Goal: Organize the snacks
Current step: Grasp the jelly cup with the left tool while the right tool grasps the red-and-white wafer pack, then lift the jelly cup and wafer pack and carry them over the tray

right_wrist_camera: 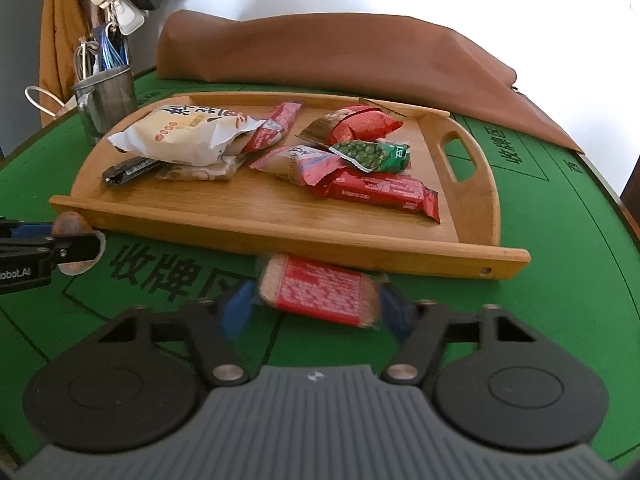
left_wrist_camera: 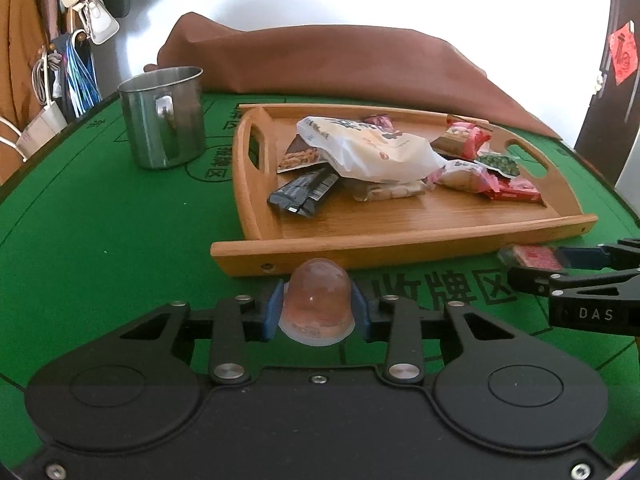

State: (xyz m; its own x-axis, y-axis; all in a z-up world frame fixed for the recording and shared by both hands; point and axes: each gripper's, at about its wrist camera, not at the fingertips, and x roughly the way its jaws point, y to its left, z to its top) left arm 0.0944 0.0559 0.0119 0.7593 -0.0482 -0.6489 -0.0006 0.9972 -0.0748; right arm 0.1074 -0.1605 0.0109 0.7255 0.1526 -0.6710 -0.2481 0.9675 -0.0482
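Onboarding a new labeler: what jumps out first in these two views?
The wooden tray heaped with snack packets sits mid-table on the green felt, with a steel mug off its far left corner. Just in front of the tray, the left gripper has its jaws closed on a jelly cup. Beside it, the right gripper brackets a red snack packet; blur hides whether it grips.

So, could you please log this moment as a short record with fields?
surface: green table
tray: wooden, holds a pile of snack packets
left gripper: shut on jelly cup, in front of the tray
right gripper: jaws on either side of red packet, blurred, grip unclear
mug: steel, left of the tray
behind tray: brown cloth
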